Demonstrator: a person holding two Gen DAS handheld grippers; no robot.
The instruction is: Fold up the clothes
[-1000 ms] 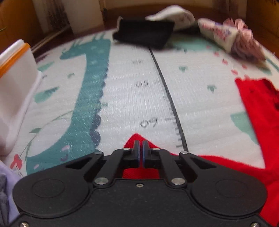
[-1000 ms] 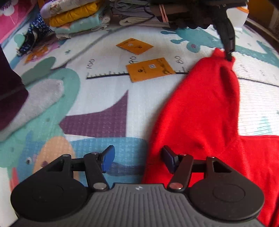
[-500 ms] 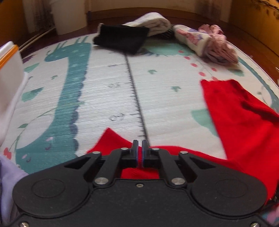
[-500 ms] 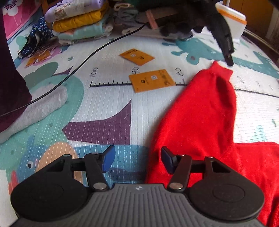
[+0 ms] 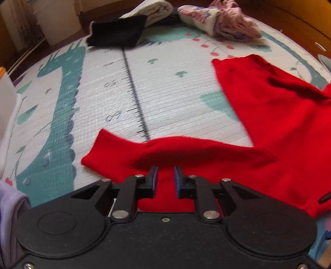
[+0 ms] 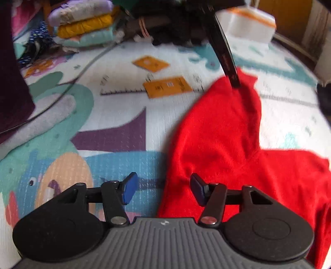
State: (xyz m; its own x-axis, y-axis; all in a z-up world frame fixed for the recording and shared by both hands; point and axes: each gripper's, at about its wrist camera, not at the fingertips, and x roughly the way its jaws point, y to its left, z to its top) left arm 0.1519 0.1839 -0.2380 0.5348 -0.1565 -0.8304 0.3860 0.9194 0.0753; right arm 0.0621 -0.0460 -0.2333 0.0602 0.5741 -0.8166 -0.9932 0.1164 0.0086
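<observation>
A red sweater (image 5: 279,124) lies on the play mat (image 5: 165,93). One sleeve (image 5: 186,151) stretches leftward across the mat, its cuff (image 5: 97,153) flat on the mat. My left gripper (image 5: 165,178) hovers over that sleeve with its jaws opening. Red cloth shows through the narrow gap, and the pads do not press it. In the right wrist view the same sweater (image 6: 227,134) fills the right half, and the left gripper's fingers (image 6: 227,62) reach down to the sleeve's far end. My right gripper (image 6: 163,190) stands open over the sweater's near left edge, holding nothing.
A black folded garment (image 5: 118,31), a white roll (image 5: 153,8) and pink patterned clothes (image 5: 223,22) lie at the mat's far end. The right wrist view shows a stack of folded clothes (image 6: 82,27), two orange cards (image 6: 167,87), a cable (image 6: 82,76), grey cloth (image 6: 41,122) and a white box (image 6: 246,22).
The left gripper's jaws, shut on the red cuff before, have parted and let it go. The sleeve now lies farther out across the mat. The right gripper stays open.
</observation>
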